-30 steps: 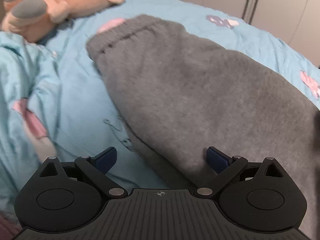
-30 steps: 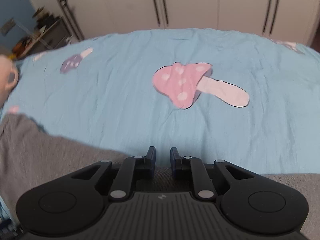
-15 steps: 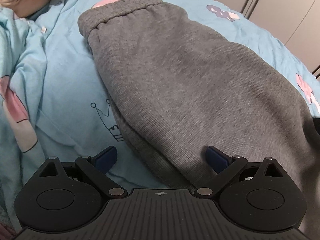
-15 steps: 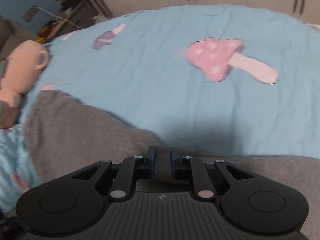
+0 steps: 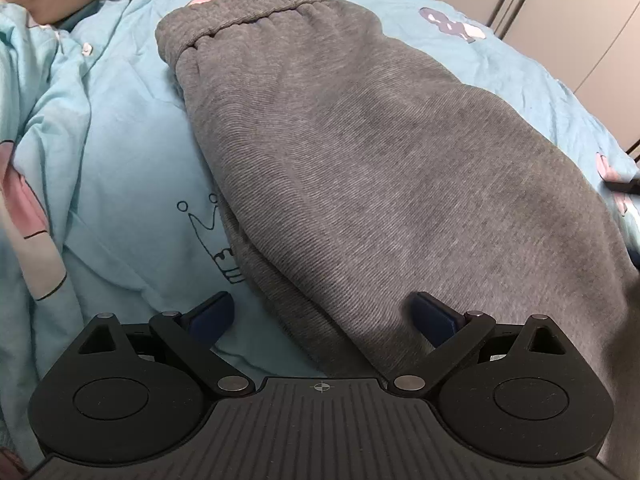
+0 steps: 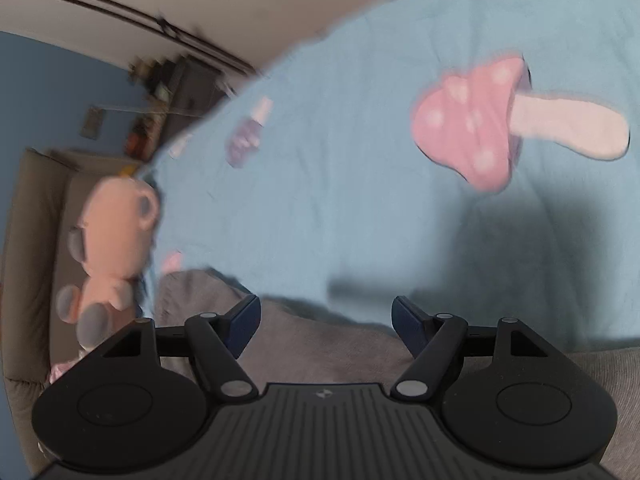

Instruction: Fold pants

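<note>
The grey pants (image 5: 360, 160) lie folded on the blue bedsheet (image 5: 120, 200). The left gripper (image 5: 320, 316) is spread wide, empty, over the pants' near edge. The right gripper (image 6: 326, 322) is likewise wide and empty above the fabric.

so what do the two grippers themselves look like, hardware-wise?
The left gripper and right gripper look identical: matte black ribbed body, two round discs, black linkage arms with silver pivot pins, dark blue finger pads, and a small crosshair-like mark at the centre. No cables or sleeves are visible.
</note>
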Motion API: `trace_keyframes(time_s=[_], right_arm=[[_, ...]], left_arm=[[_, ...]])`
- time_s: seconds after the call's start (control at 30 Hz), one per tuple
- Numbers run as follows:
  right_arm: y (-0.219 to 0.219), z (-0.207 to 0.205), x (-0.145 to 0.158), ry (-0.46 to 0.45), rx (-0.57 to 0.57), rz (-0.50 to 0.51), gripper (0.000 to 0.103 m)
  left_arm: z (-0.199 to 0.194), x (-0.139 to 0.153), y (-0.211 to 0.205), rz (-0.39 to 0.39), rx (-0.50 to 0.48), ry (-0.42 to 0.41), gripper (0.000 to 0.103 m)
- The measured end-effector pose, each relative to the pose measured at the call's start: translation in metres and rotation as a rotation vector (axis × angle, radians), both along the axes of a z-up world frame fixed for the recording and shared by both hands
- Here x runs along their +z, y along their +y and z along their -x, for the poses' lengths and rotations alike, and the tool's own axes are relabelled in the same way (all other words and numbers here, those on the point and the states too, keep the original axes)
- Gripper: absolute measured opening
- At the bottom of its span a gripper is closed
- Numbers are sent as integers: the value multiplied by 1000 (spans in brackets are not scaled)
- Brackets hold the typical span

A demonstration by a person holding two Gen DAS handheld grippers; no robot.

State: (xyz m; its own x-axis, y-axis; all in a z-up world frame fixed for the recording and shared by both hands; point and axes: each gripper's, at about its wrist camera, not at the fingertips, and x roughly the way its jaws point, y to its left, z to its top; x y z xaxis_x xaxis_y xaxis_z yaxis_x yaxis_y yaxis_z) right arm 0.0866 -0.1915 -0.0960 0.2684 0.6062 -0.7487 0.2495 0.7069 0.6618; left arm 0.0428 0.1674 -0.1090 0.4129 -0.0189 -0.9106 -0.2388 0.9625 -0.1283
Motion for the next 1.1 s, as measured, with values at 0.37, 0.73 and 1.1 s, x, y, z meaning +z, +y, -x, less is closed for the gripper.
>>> trace_keyframes(time_s=[0.37,0.73,1.1], right_arm=[[21,5,-24,95,15,-297,75],[61,-11,-40,68,-61,-303,8],[44,-5,19,-282,-140,150,1]], left_arm=[[0,0,1,4,4,2,100],[-1,-2,3,16,13,1,100],[0,-2,4,23,16,0,101]])
